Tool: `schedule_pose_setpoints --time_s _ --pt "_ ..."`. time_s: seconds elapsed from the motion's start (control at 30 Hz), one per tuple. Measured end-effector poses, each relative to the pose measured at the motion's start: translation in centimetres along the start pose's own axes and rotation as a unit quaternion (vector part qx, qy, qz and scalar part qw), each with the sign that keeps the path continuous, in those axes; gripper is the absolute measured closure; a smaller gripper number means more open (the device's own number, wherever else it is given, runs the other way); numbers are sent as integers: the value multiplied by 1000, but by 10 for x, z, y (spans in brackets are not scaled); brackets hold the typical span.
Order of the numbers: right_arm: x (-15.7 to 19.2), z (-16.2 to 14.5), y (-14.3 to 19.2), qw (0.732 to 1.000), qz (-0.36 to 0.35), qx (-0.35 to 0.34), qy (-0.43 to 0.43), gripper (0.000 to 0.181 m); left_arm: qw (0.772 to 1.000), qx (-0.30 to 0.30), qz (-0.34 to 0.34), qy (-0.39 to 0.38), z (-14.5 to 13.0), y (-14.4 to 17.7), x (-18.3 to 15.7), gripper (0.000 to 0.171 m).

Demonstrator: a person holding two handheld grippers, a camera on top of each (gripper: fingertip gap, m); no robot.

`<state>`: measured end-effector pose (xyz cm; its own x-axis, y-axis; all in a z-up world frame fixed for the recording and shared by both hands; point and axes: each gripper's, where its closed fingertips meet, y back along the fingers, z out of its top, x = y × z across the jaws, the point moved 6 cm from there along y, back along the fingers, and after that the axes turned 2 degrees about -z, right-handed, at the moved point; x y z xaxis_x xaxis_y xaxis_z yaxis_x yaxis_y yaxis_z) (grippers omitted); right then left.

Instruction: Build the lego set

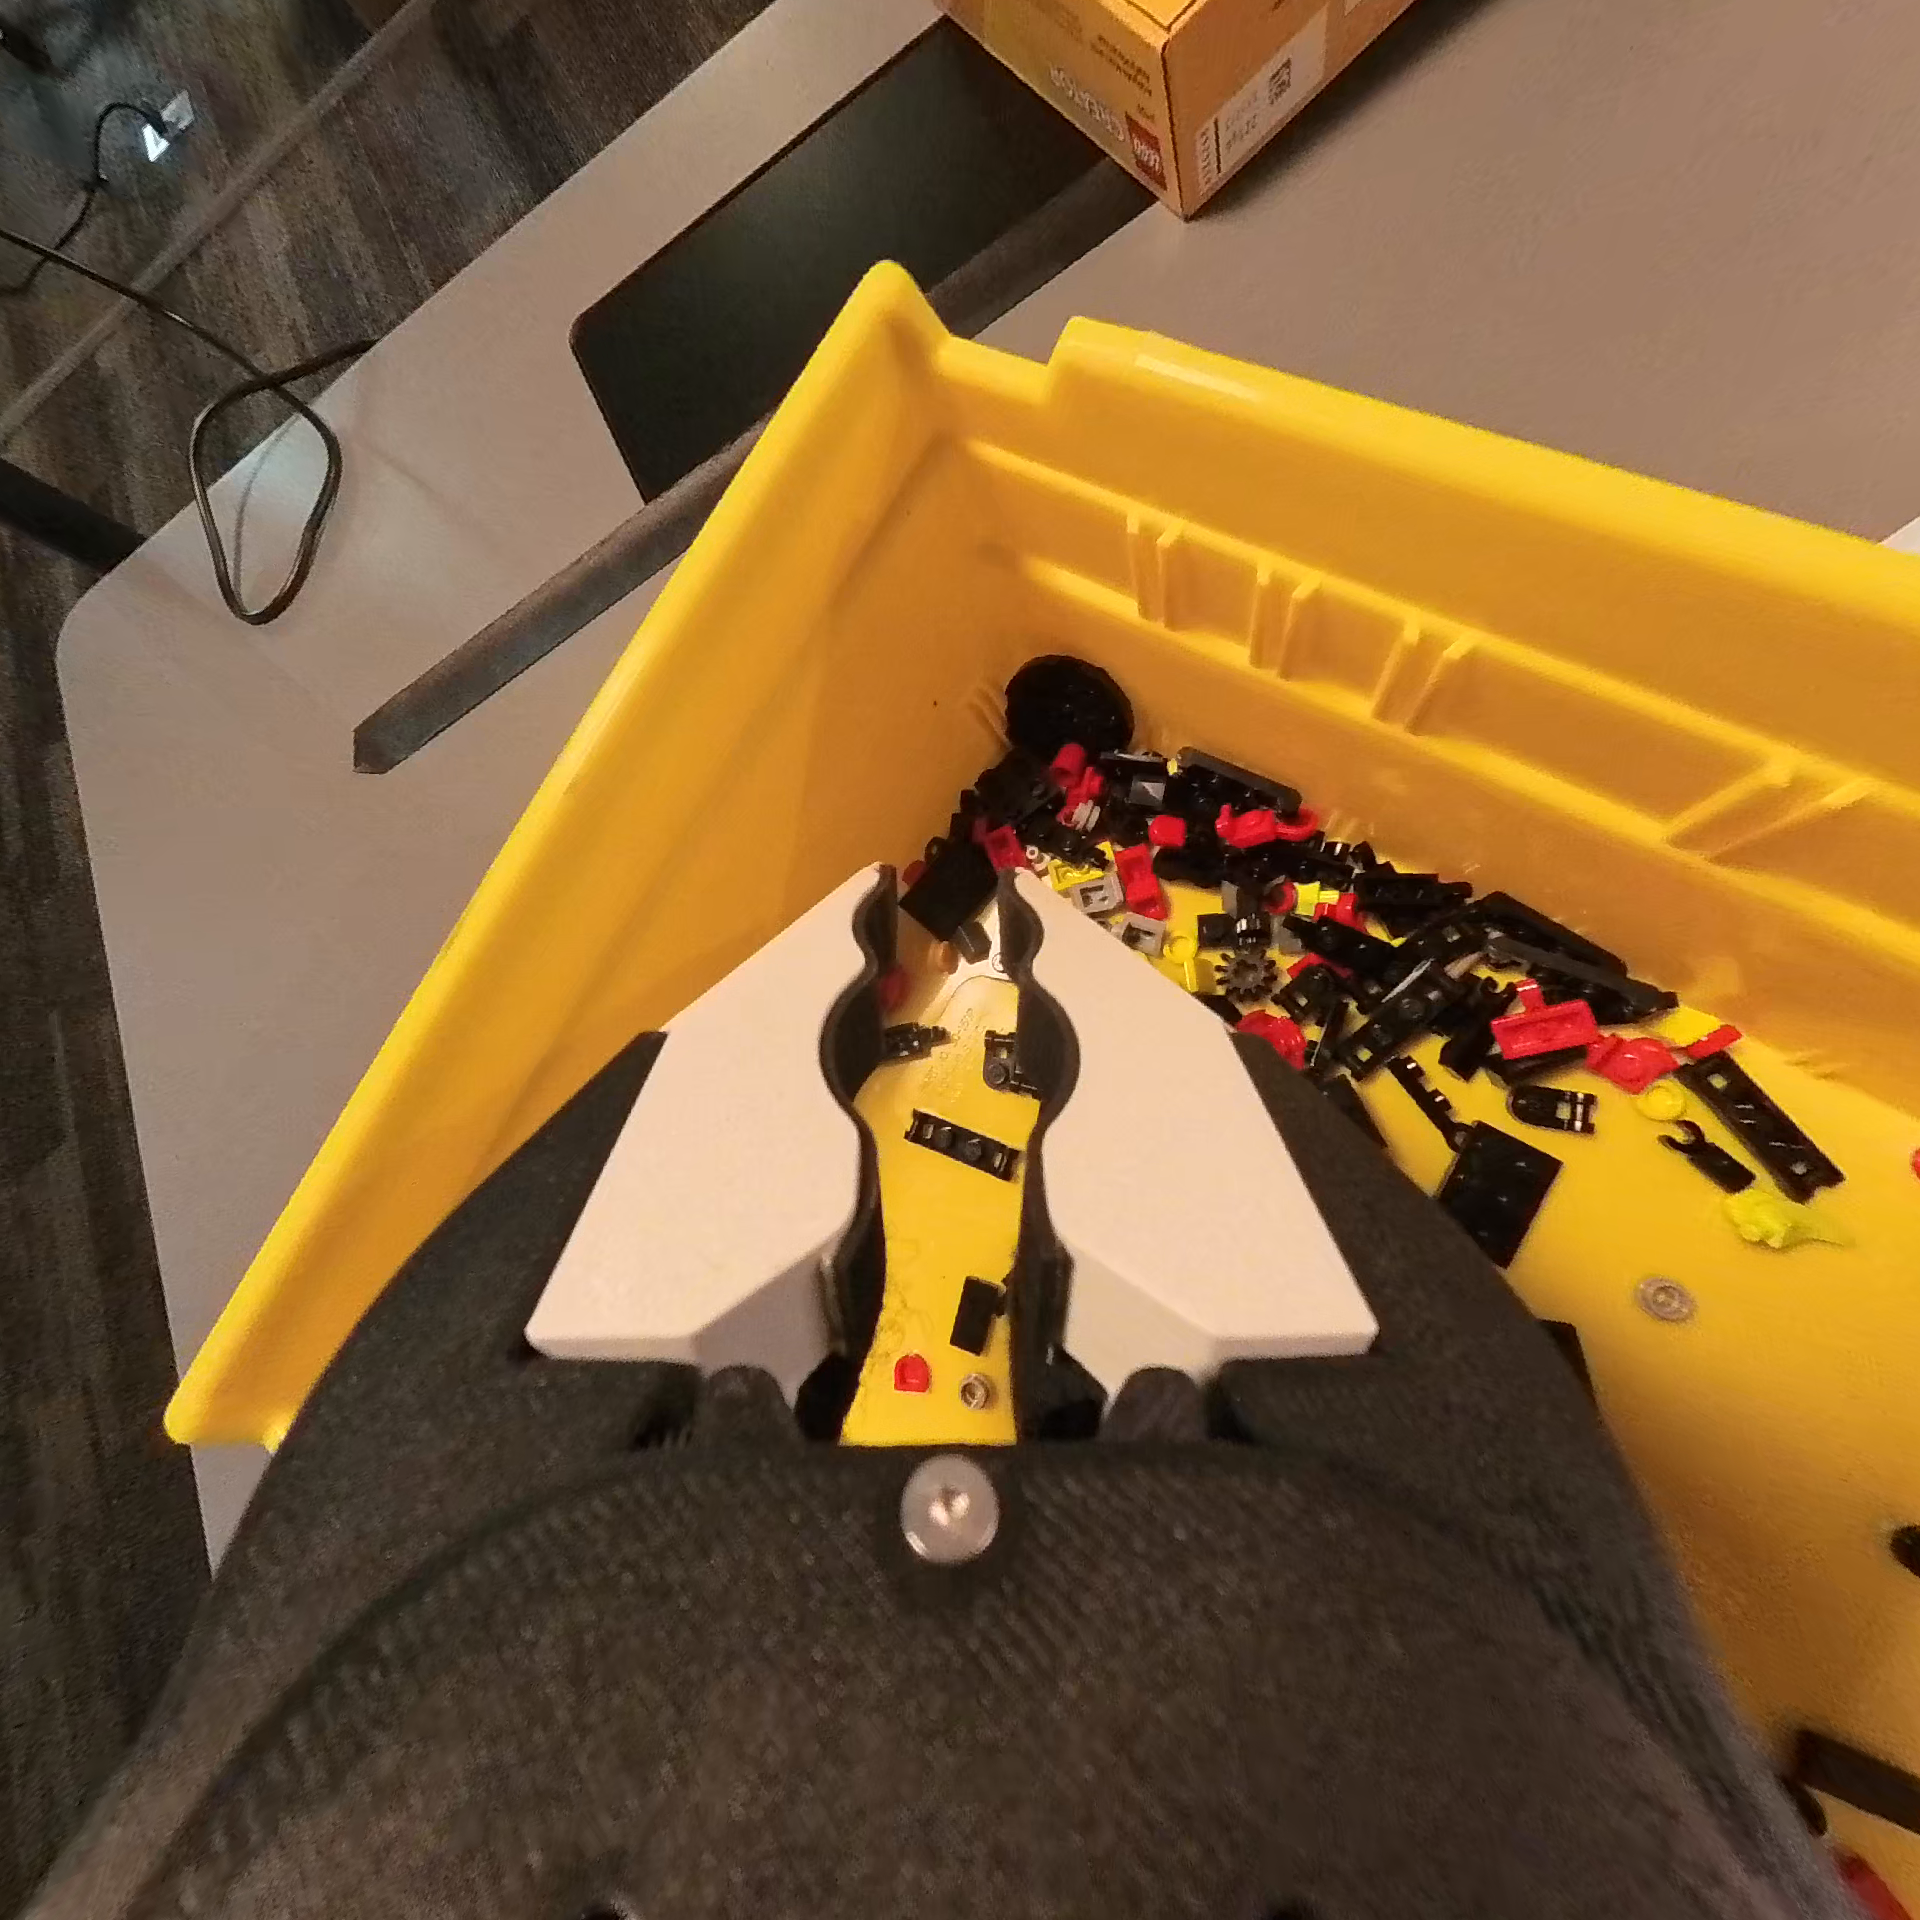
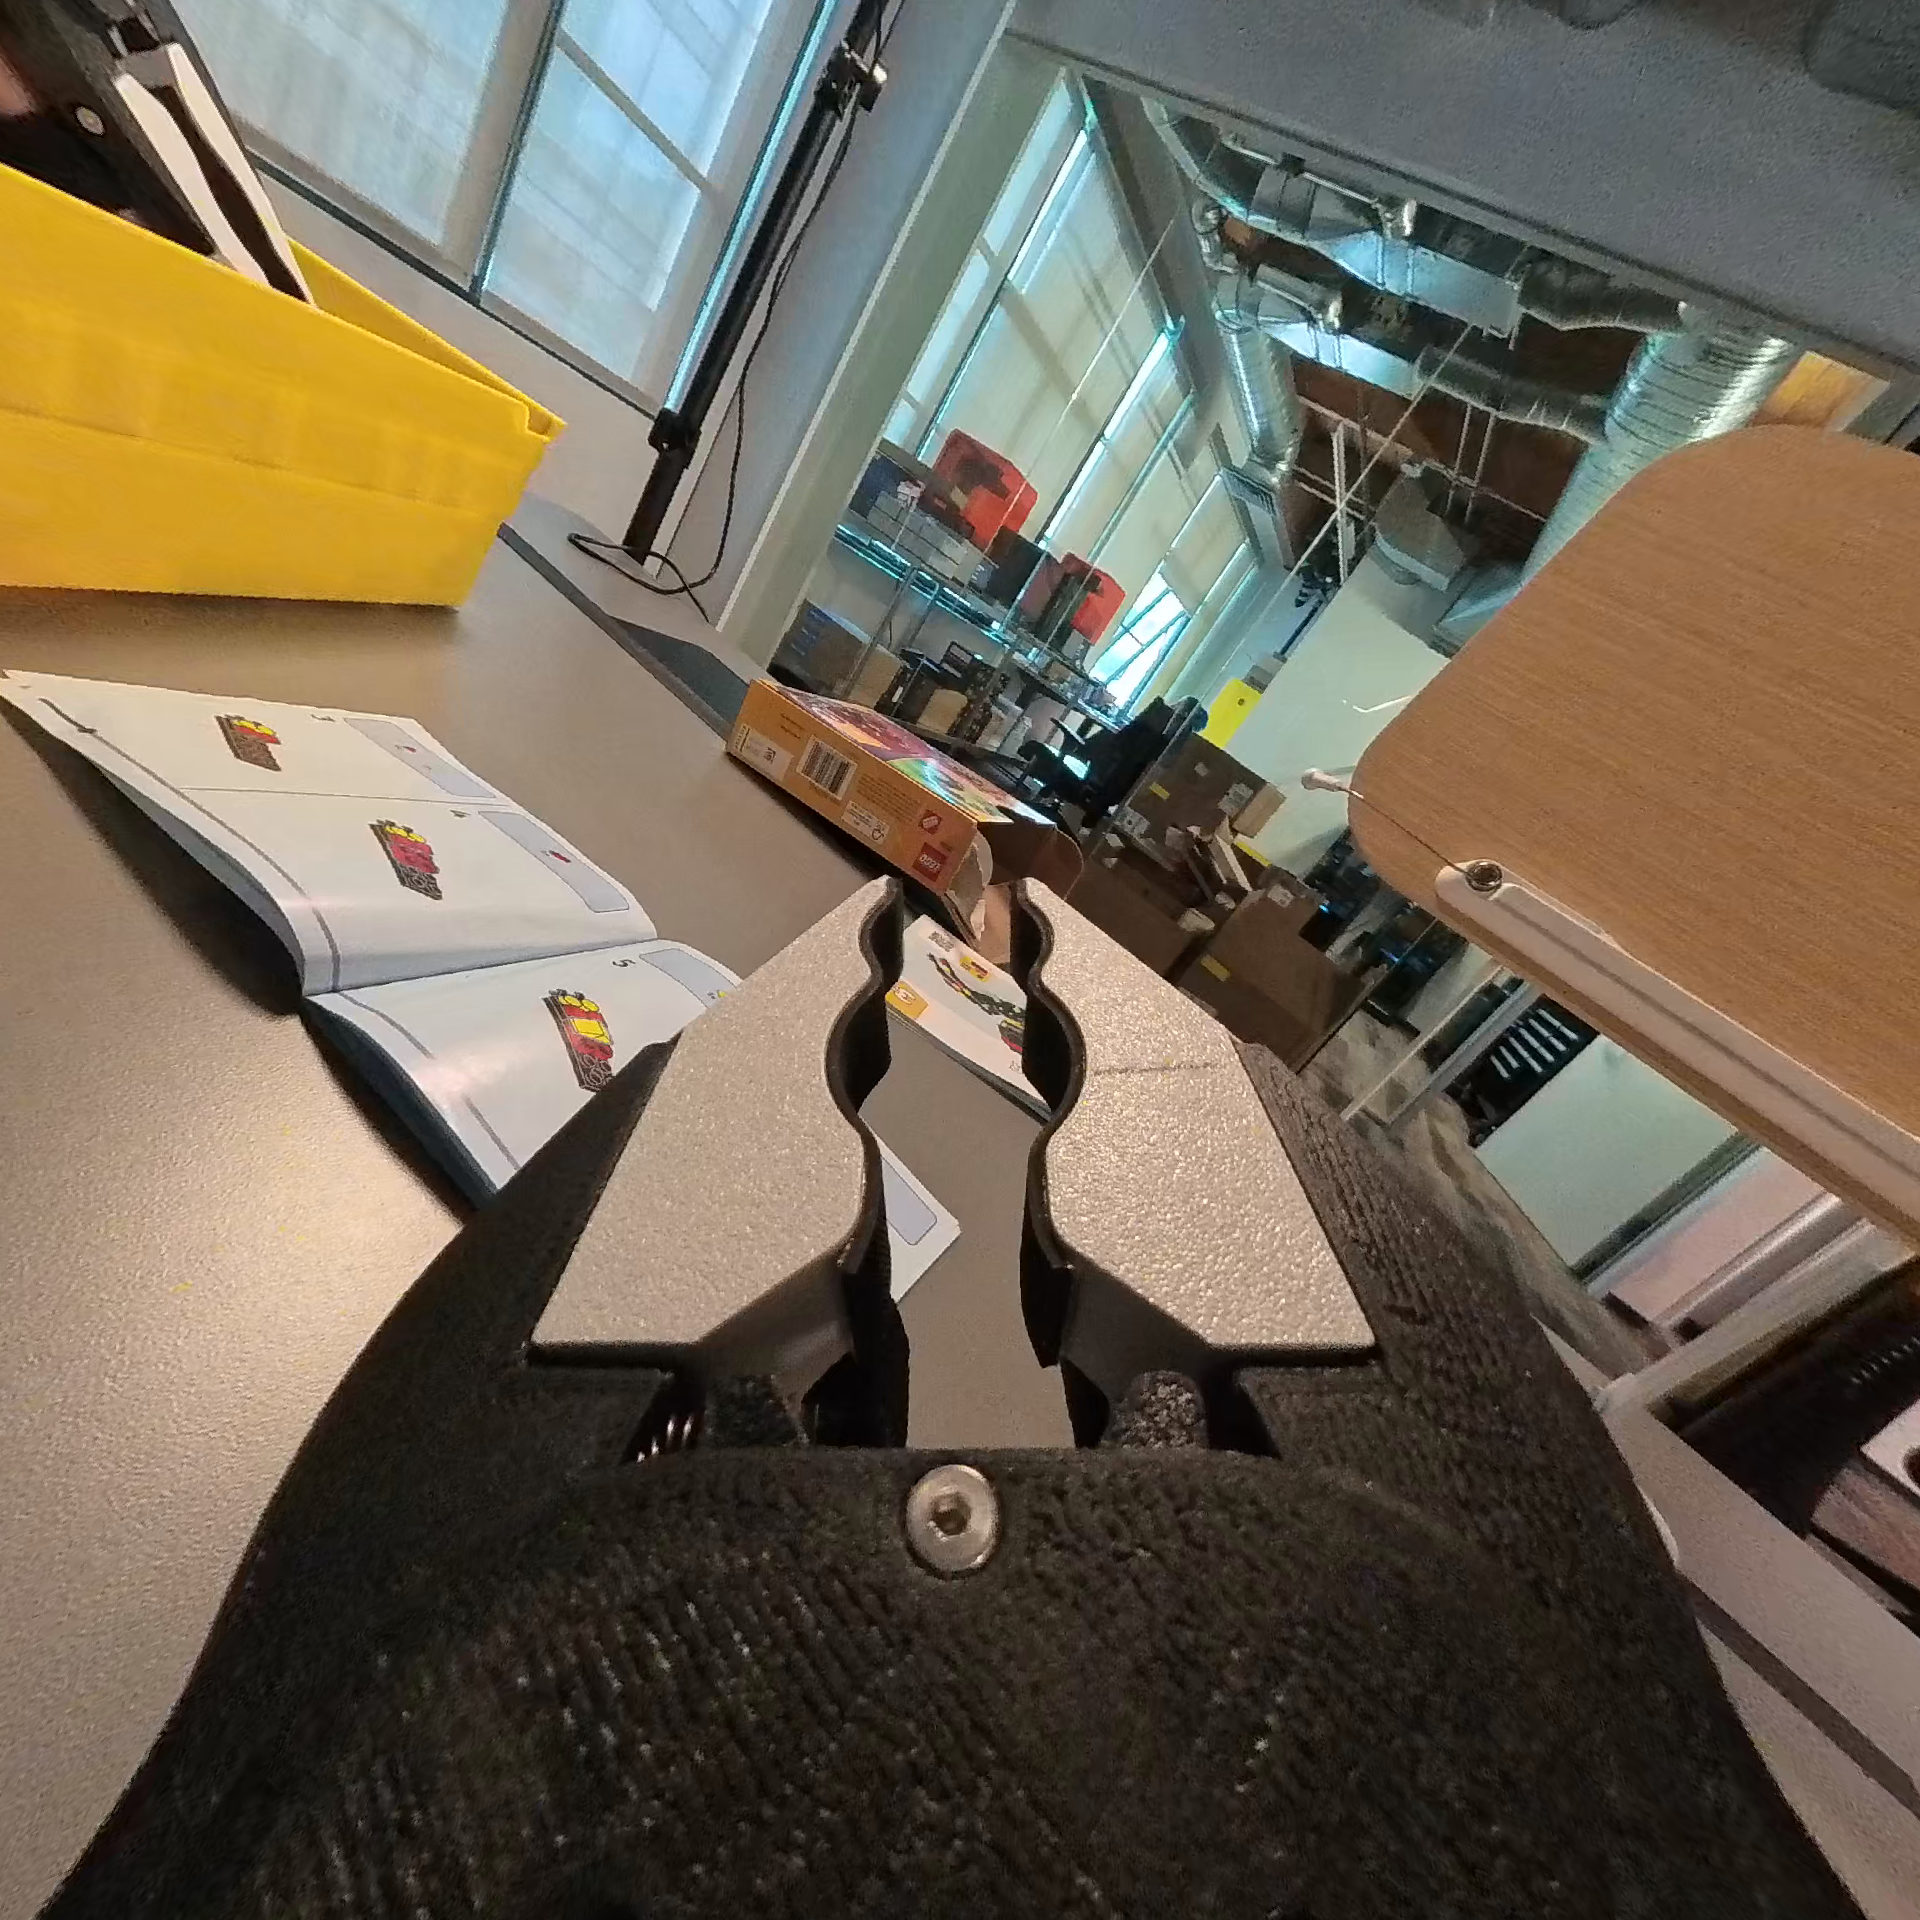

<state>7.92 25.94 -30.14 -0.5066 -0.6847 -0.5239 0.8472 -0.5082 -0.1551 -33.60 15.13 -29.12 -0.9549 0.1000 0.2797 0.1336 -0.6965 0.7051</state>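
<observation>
My left gripper (image 1: 954, 878) is open and reaches down into a yellow bin (image 1: 1351, 416), near its left corner. A black lego piece (image 1: 940, 899) shows between its fingertips; I cannot tell whether they touch it. A pile of loose black, red, yellow and grey lego pieces (image 1: 1351, 935) lies along the bin's far wall, with a black wheel (image 1: 1065, 701) in the corner. My right gripper (image 2: 956, 891) is open and empty, low over the grey table. It points at the open instruction booklet (image 2: 416, 883) and the orange lego box (image 2: 862, 790).
The bin also shows in the right wrist view (image 2: 260, 468) at the left, with the left gripper (image 2: 208, 177) inside it. The box (image 1: 1195, 94) lies beyond the bin. A wooden panel (image 2: 1662, 779) stands close on the right. A black cable (image 1: 265, 499) lies near the table's left edge. Tip to tip, the grippers are about 40 centimeters apart.
</observation>
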Motion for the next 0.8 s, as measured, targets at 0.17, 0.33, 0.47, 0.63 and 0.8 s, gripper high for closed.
schedule_pose_setpoints --time_s 0.17,0.33,0.47,0.63,0.8 --pt "-2 0 1 1000 -6 3 -6 163 1000 3 2 -1 -2 0 1 153" --pt "-3 2 2 1000 -7 0 -10 163 1000 16 5 2 -11 -1 5 153" --pt "-4 2 2 1000 -10 0 -13 163 999 45 10 -15 -24 -5 5 153" --pt "-5 2 2 1000 -14 1 -15 163 998 45 15 -52 -16 -4 -6 153" --pt "-5 3 3 1000 -14 1 -14 163 1000 9 -3 0 7 2 -5 152"
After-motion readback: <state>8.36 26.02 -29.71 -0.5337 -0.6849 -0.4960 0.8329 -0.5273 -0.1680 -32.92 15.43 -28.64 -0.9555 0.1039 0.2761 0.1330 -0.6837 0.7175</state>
